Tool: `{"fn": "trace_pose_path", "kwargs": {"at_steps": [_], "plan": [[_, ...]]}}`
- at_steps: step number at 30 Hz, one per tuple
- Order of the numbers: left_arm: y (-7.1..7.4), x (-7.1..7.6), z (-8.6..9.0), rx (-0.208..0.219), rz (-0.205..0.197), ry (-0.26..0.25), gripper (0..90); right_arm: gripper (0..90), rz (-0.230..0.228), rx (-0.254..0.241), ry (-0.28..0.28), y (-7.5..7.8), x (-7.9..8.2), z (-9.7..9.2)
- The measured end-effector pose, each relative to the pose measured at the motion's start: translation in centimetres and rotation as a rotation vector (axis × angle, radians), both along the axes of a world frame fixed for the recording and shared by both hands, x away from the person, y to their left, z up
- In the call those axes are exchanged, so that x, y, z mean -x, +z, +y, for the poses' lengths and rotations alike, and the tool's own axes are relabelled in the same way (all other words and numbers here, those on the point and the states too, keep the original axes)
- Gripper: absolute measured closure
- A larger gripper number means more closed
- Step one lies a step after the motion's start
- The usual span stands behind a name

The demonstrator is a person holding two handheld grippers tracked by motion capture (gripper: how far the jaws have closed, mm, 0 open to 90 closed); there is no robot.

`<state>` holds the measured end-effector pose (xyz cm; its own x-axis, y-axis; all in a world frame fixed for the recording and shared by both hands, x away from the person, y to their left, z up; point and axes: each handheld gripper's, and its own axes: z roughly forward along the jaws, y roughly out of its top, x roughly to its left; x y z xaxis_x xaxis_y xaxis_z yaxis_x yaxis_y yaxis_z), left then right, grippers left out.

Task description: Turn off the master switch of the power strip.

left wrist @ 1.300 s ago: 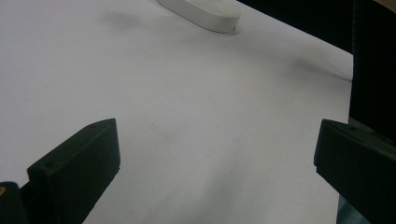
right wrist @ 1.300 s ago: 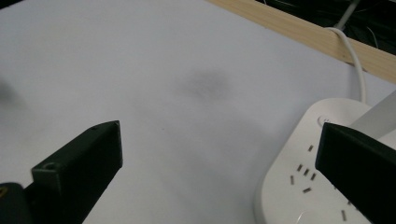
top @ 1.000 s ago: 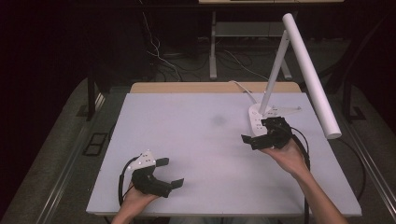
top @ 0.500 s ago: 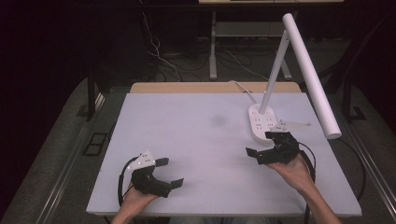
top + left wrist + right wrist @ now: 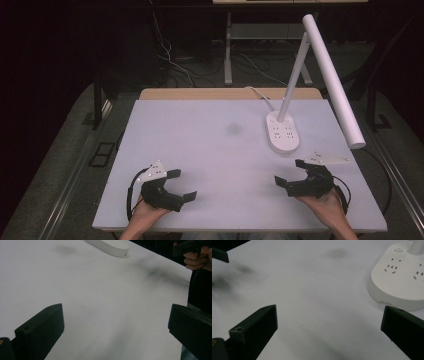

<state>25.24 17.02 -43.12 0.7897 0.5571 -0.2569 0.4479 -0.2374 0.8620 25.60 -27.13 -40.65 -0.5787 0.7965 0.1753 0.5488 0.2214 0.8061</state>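
A white desk lamp stands on its oval base, which carries sockets, at the right middle of the white table. My left gripper rests near the front left edge, open and holding nothing. My right gripper sits near the front right, a little in front of the lamp base, open too. In the left gripper view the jaws stand wide apart around my left gripper over bare table, with the lamp base far off. In the right gripper view my right gripper is open, with the lamp base close on the right.
The lamp's long white tube head slants out over the table's right side above my right hand. Its cord runs off the back edge. The other hand shows at the top right of the left gripper view. A faint dark smudge marks mid-table.
My right gripper has drawn back from beside the lamp base toward the front edge of the table. The left gripper has stayed in place.
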Motion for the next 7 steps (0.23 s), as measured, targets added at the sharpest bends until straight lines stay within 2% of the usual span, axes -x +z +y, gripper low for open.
{"fn": "trace_pose_path", "kwargs": {"at_steps": [3,7], "plan": [[0.0,0.0,0.0,0.001,-0.002,0.001,0.0,0.3,-0.002,-0.018,-0.005,-0.5,1.2,-0.3],[0.0,0.0,0.0,0.003,-0.001,0.003,0.0,0.3,-0.007,-0.021,-0.004,-0.8,1.6,-0.5]]}}
